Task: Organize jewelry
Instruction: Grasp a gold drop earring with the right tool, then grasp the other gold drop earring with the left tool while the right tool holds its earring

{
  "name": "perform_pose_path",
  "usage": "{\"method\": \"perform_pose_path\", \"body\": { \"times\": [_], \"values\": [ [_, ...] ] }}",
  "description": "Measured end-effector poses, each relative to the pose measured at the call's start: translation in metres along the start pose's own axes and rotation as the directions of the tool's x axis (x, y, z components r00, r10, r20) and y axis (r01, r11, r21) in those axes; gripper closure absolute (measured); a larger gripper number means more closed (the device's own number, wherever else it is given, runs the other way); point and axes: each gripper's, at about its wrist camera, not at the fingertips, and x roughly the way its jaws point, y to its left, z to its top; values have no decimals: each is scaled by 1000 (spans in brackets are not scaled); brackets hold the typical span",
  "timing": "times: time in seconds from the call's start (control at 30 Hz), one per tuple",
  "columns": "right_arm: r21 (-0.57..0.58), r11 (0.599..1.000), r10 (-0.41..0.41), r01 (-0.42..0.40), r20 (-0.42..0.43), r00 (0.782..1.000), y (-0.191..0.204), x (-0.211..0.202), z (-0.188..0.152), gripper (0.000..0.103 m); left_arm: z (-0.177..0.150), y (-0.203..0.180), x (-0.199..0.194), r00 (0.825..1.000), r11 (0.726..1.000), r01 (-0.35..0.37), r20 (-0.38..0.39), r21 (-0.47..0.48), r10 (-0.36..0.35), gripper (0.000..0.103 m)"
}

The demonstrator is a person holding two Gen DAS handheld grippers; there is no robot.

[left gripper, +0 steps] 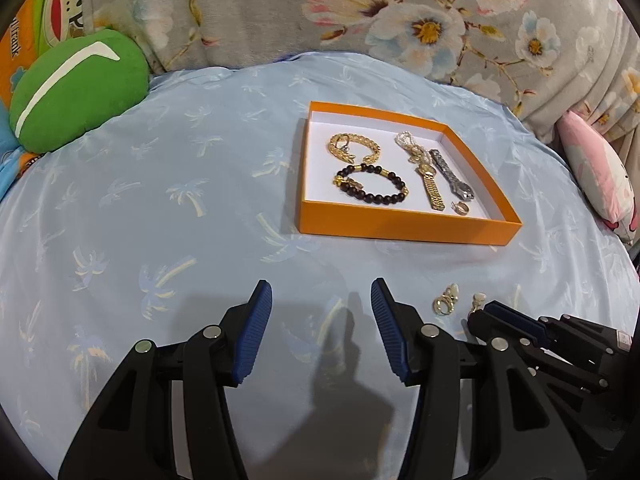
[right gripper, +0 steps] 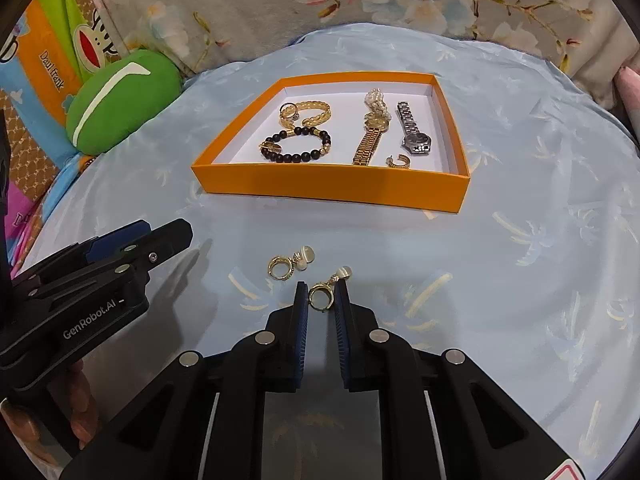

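An orange box (right gripper: 328, 190) with a white floor is set on a bed covered by a light blue sheet (right gripper: 500, 280). Inside it are laid a gold chain bracelet (right gripper: 310, 114), a dark beaded bracelet (right gripper: 296, 146), a pearl piece (right gripper: 376, 102), a gold watch (right gripper: 370, 140), a silver watch (right gripper: 414, 132) and a small gold hoop earring (right gripper: 399, 161). Two gold drop earrings are left on the sheet, in front of the box. The nearer earring (right gripper: 322, 294) is pinched between the narrow jaws of the right gripper (right gripper: 321, 300). The other earring (right gripper: 285, 266) lies just beside it, untouched. The jaws of the left gripper (left gripper: 321, 300) are held about half open above bare sheet, with nothing between them.
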Motion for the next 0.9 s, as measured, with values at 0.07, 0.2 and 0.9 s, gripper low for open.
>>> {"method": "perform_pose_path", "body": {
  "times": [0.07, 0.2, 0.9],
  "values": [
    [20, 1000, -8, 7, 8, 1000, -7, -4, -2, 91, -2, -6, -1, 1000, 1000, 14, -5, 8, -14, 53],
    [59, 998, -33, 32, 19, 999, -25, -12, -7, 91, -6, -24, -1, 999, 998, 51, -17, 37, -50, 53],
    [128, 992, -27, 23, 26, 999, -53, -19, -14, 90, -6, -74, 20, 993, 986, 80, -97, 144, -66, 84]
  ]
}}
